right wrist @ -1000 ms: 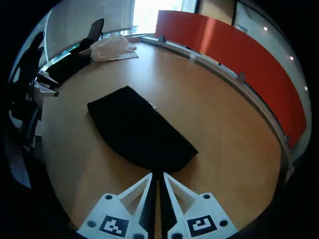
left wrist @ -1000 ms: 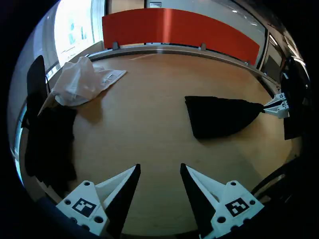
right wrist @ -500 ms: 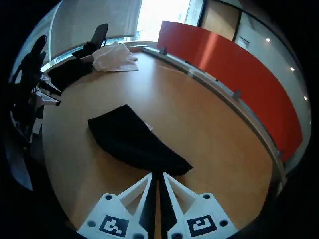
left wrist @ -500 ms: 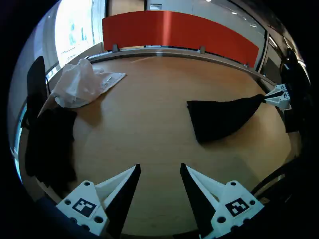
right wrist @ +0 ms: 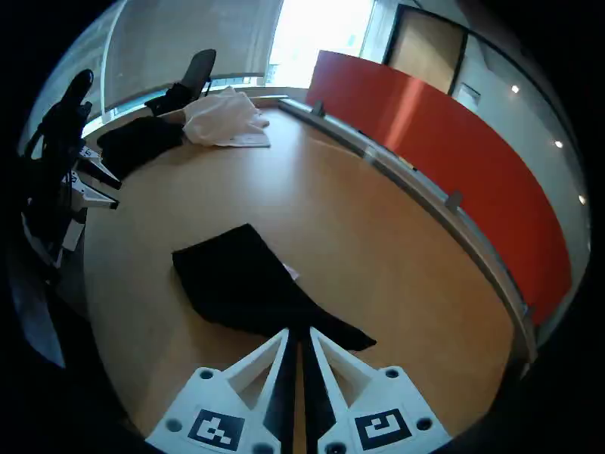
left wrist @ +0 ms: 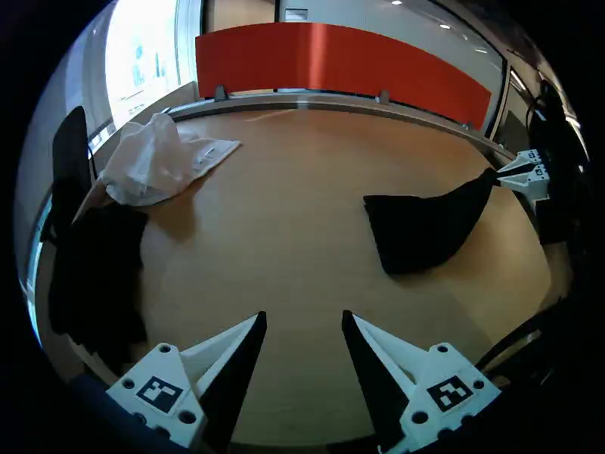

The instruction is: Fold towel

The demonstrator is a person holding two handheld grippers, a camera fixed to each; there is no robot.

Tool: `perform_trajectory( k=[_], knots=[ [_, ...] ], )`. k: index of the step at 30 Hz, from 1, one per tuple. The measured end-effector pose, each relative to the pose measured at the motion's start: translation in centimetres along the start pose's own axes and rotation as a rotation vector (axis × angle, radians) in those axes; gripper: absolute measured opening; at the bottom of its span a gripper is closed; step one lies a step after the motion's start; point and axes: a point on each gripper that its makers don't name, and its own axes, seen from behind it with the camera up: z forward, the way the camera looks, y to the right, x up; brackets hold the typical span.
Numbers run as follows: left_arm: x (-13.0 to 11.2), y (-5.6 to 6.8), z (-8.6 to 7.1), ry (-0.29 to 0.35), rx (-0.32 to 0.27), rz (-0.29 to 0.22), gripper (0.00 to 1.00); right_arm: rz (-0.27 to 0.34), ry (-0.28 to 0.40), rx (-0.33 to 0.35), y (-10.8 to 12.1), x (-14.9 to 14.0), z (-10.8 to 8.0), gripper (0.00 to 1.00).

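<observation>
Left gripper view: empty left tongs (left wrist: pixel 302 333) gape, right tongs (left wrist: pixel 497 175) pinch towel (left wrist: pixel 423 227); cloth (left wrist: pixel 147 163) apart.

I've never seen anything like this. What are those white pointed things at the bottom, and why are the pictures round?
A person holds a two-fingered claw in each hand; each carries a wide-angle camera looking along its fingers, hence round pictures. The left gripper view shows the left claw, open and empty, above a wooden table. The right gripper view shows the right claw shut on a corner of the black towel, holding it up while the rest lies on the table. Farther off lie a crumpled white cloth and dark clothing.
</observation>
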Motion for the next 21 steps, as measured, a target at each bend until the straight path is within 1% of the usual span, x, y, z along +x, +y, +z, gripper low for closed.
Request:
perform_trajectory(
  k=[5,11,17,21],
  knots=[
    [0.0,-0.4,-0.5,0.005,0.007,-0.011,0.73,-0.040,0.027,0.034,-1.5,2.6,1.3,0.04],
    [-0.2,-1.0,-1.1,0.007,0.013,-0.018,0.73,-0.070,0.053,0.088,-4.1,5.4,3.2,0.04],
    [-0.6,-1.8,-1.8,0.011,0.028,-0.017,0.73,-0.099,0.056,0.149,-7.3,6.9,5.5,0.04],
    [-0.8,-2.4,-2.4,0.017,0.041,-0.023,0.73,-0.107,0.045,0.187,-9.4,7.2,7.3,0.04]
  ],
)
